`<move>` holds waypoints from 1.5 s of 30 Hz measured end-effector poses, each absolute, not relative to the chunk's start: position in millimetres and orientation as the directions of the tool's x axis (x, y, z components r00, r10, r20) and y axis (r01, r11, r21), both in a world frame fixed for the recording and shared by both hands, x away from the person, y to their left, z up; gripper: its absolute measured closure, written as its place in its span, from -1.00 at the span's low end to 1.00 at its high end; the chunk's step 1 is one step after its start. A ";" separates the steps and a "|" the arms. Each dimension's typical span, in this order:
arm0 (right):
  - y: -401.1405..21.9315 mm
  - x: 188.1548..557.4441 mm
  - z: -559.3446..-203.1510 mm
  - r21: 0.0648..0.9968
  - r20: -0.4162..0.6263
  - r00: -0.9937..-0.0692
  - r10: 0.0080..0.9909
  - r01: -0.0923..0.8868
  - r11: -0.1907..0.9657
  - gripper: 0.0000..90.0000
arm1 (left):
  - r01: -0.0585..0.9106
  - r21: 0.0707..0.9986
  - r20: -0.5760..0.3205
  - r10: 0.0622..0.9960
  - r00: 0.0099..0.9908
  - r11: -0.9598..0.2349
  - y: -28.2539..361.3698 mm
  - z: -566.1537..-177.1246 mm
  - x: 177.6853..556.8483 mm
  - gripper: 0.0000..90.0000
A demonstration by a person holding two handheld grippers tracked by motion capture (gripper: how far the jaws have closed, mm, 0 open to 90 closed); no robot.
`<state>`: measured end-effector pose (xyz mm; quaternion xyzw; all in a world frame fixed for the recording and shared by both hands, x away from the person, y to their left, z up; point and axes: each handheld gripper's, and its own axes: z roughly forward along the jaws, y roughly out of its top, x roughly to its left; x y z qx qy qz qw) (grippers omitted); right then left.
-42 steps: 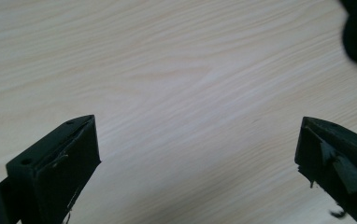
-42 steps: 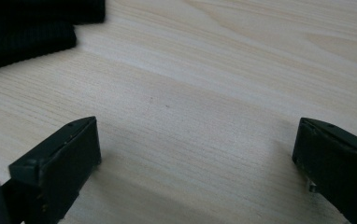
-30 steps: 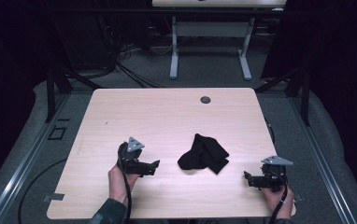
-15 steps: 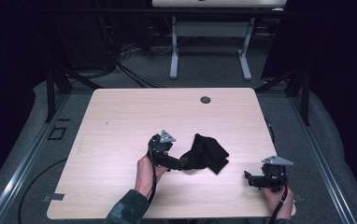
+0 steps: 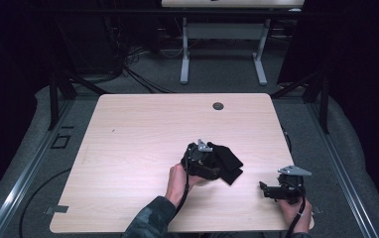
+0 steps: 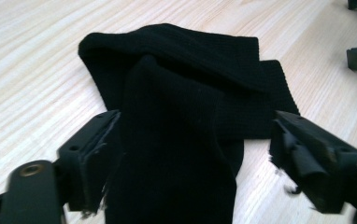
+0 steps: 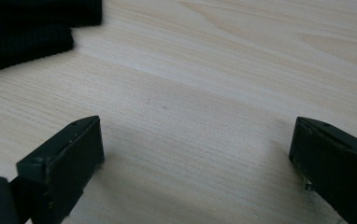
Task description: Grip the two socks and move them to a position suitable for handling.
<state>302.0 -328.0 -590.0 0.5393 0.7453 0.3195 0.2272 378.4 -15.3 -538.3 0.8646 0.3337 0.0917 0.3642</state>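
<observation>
Your left claw [image 5: 216,166] is the one that counts here: it sits right at the near-left edge of the black ribbed knit cloth [image 5: 227,161], a crumpled, folded piece lying near the middle of the pale wooden desk [image 5: 138,129], a little toward your side. In the left gripper view a raised fold of that cloth [image 6: 176,140] runs straight up between the jaws, long axis in line with the claw; the jaws have just been closing, but one pad still stands clear, so nothing is gripped yet. Your right claw [image 5: 263,188] rests wide open over bare wood, well apart from the cloth, which lies ahead and to its left [image 7: 27,28].
</observation>
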 end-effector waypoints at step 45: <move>-329.2 301.6 -589.6 0.725 0.009 -0.303 0.953 0.658 0.203 -0.87 | 0.453 0.659 -0.084 0.540 0.837 -0.600 26.2 -504.0 324.8 0.90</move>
